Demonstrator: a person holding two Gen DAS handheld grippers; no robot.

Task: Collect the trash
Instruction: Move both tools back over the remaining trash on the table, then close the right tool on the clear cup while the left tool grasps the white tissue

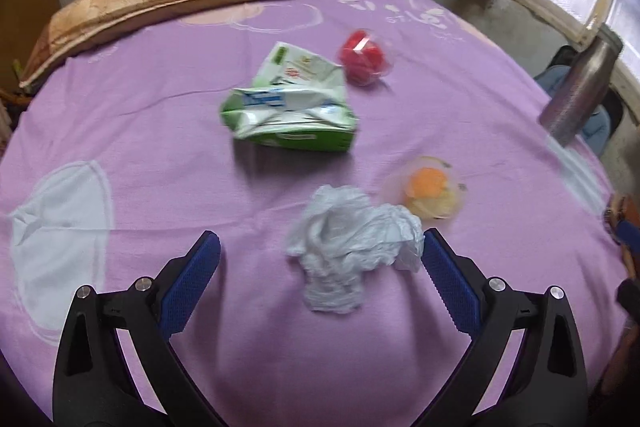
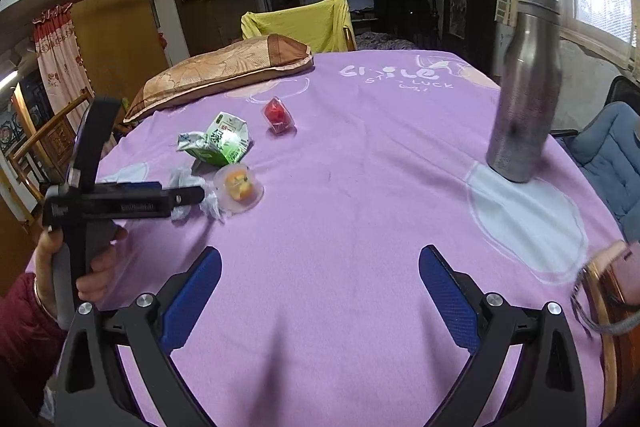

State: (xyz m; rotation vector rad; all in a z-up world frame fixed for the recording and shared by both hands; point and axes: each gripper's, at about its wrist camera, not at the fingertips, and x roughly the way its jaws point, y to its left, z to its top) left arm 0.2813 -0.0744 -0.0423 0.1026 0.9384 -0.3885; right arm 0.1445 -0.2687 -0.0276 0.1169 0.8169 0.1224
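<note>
purple sheet [image 2: 360, 155] lettered "luck"; both hand-held grippers [image 1: 320, 251] [image 2: 320, 267] wide apart, empty.

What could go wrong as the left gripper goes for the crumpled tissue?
1. The left gripper is open around the crumpled tissue, and its right finger sits close to the orange jelly cup; closing or pushing forward might knock the cup away.
2. The tissue lies flat on the soft purple sheet, so the fingers may pinch fabric too.

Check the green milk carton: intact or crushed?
Crushed. The green milk carton lies flattened on the purple tablecloth, panels creased and buckled; the right wrist view shows its gable top splayed open.
</note>
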